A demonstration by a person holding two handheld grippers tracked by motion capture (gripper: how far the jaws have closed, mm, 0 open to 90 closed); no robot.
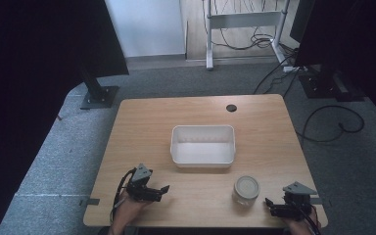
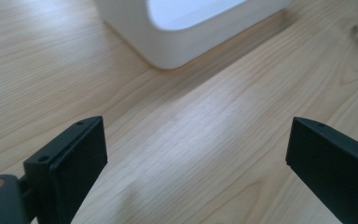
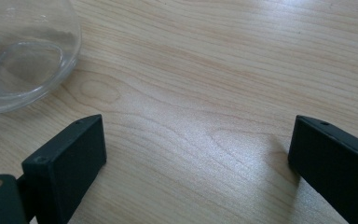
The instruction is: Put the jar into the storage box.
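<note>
The glass jar (image 1: pixel 246 190) stood upright on the bench (image 1: pixel 142 122), just in front of the white tub (image 1: pixel 203 145) and apart from it. The tub looked empty, so any loading seemingly lay ahead. The right tool (image 1: pixel 270 204) waited beside the jar, the left tool (image 1: pixel 162 190) farther off, both gaping and empty. The right gripper view revealed the jar's clear wall (image 3: pixel 23 56); the high view showed its lid.

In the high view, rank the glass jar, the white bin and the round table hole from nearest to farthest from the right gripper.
From the right gripper:
1. Glass jar, just to its left at the near edge.
2. White bin, mid-table, empty.
3. Round table hole, near the far edge.
</note>
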